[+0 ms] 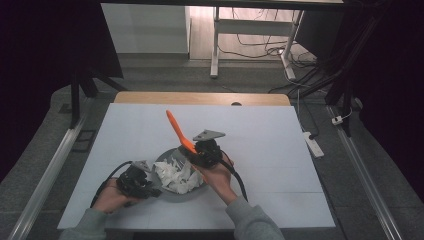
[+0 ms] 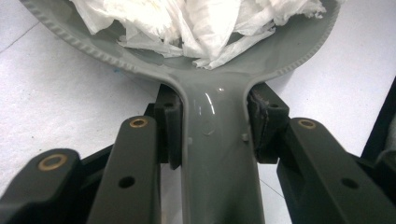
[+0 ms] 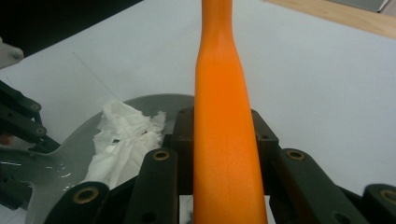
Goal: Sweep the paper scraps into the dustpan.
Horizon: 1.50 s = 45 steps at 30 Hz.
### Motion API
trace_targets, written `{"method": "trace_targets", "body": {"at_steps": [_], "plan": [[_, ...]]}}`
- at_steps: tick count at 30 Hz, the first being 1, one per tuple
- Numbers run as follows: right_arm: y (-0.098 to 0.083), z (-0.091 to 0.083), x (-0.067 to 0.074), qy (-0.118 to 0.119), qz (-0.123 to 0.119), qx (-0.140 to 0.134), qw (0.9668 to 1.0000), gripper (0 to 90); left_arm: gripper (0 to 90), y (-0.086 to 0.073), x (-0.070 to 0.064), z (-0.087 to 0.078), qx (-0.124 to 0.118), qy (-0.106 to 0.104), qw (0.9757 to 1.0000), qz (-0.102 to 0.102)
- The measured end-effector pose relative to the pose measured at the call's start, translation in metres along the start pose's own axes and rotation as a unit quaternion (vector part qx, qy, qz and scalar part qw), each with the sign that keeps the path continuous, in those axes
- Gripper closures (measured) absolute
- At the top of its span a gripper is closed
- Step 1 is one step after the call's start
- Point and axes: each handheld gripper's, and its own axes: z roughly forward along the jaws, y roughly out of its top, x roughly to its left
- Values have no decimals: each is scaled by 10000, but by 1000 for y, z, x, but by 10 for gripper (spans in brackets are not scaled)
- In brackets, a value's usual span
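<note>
Near the white table's [image 1: 260, 130] front edge, the left gripper [image 2: 212, 126] is clamping the handle of the grey plastic pan [image 2: 219, 154], probably steadying it and its crumpled white paper [image 1: 175, 175], while the right gripper [image 3: 224, 135] is squeezing a tapered orange plastic utensil handle [image 3: 223, 116], its working end hidden.

The white table top [image 1: 260, 150] is lit evenly from overhead in the high view, pretty bright, while the room around it is left dark, nearly black at both side edges. Only faint soft shadows are thrown under the hands. The whole frame is a bit soft and grainy, and straight rails are bowed outward near the corners.

In the left gripper view, small glare streaks are seen on the grey pan handle [image 2: 217, 154] between the fingers [image 2: 170, 126]; the tissue [image 2: 205, 23] beyond them is almost blown out.

In the right gripper view, the orange handle [image 3: 224, 140] between the fingers is slightly blurred, and the background beyond the fingertips is soft.
</note>
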Motion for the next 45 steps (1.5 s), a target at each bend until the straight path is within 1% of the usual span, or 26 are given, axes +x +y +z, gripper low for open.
{"method": "trace_targets", "body": {"at_steps": [2,6,8,10,12,14,15,18,20,22,23,24,25,29,30,31,32,33,34,35,36,38,39,41,43,45], "plan": [[0,-6,-6,-35,37,-58,10000,703,611,0,0,0,2,0,10000,-2],[-2,-14,-16,-31,117,-112,9999,704,611,0,0,0,1,-1,10000,-7],[-3,-17,-20,43,198,-116,9997,703,611,0,0,0,2,-9,10000,-10],[-4,-18,-24,128,220,-19,9997,703,611,0,0,0,-4,5,10000,-8],[-6,-17,-26,26,139,123,9998,703,611,0,0,0,-3,2,10000,-14],[-9,-15,-32,-92,123,162,9998,703,611,0,0,0,1,0,10000,-7],[-10,-13,-36,-227,102,198,9995,703,611,0,0,0,-3,2,10000,-9],[-15,-5,-47,-538,119,362,9978,704,611,0,0,1,-1,-3,10000,-7],[-17,2,-51,-645,123,489,9966,703,611,0,0,1,1,-14,10000,-9],[-19,10,-52,-724,72,670,9951,703,611,0,0,1,0,-11,10000,-8],[-21,14,-51,-733,46,740,9946,703,611,0,0,1,-3,-8,10000,-10],[-21,16,-50,-697,83,656,9954,703,611,0,0,1,-7,-4,10000,-10],[-20,18,-47,-657,99,668,9955,704,611,0,0,1,-7,-5,10000,-10],[-20,23,-27,-503,-88,704,9962,704,611,0,0,1,-9,-5,10000,-11],[-20,23,-22,-412,-81,706,9966,704,611,0,0,1,-6,-1,10000,-9],[-20,24,-18,-239,14,669,9975,704,611,0,0,1,-9,5,10000,-7],[-20,24,-13,-208,30,646,9977,704,611,0,0,0,-6,3,10000,-8],[-20,24,-7,-243,-93,609,9978,704,611,0,0,0,-6,4,10000,-8],[-18,23,-3,-93,-86,567,9983,704,611,0,0,1,-7,0,10000,-8],[-17,22,1,122,-15,521,9986,704,611,0,0,1,-7,1,10000,-8],[-14,21,7,237,-66,489,9985,704,611,0,0,1,-10,2,10000,-8],[-10,19,15,301,-260,437,9983,704,611,0,-1,1,-15,2,10000,-10],[-7,18,17,354,-313,372,9982,704,611,-1,0,1,-11,-4,10000,-2],[-2,14,17,297,-362,247,9986,704,611,-1,0,1,-27,-13,10000,-13],[0,10,14,175,-388,193,9989,704,611,-1,0,1,-32,-22,10000,-8],[1,6,8,135,-305,141,9993,704,611,-1,0,1,-42,-30,10000,-17]]}}
